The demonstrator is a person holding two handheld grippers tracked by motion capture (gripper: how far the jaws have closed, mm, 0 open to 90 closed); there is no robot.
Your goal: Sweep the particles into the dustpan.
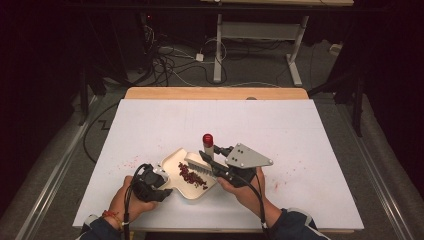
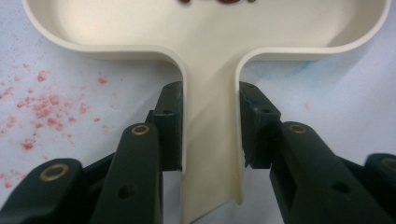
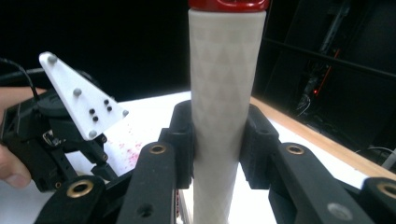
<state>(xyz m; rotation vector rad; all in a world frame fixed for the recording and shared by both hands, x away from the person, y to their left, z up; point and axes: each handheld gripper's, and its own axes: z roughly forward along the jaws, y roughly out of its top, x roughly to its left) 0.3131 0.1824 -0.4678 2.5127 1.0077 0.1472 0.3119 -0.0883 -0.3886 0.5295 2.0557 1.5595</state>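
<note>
Dustpan [image 1: 186,176] sits flat on the white table [image 1: 310,150], near my edge, left of centre. Red bits [image 1: 192,176] piled inside it, toward the open lip. My left gripper [image 1: 150,184] is clenched on the dustpan's handle [image 2: 211,140], pads on both sides of the stem; that pins the pan so it shouldn't slide when the brush pushes into it.

My right gripper [image 1: 220,167] is clamped on the brush handle [image 3: 226,93], cream shaft with a red cap [image 1: 208,138] at the top. Held steeply tilted, bristles [image 1: 198,165] down at the pan's far side, just touching the pile as far as I can judge. Steep angle probably keeps the sweep short and aimed into the tray.

View differences:
- High view gives the layout: pan, brush head, pile, plus loose red smears [image 1: 131,162] on the table left of the pan, and faint specks to the right.
- Left gripper view gives the grip detail: pads flush on the stem, pan rim, red dust [image 2: 39,109] on the table beside the jaws.
- Right gripper view confirms the squeeze on the shaft and shows the left gripper's grey plate [image 3: 79,95] farther off.
</note>
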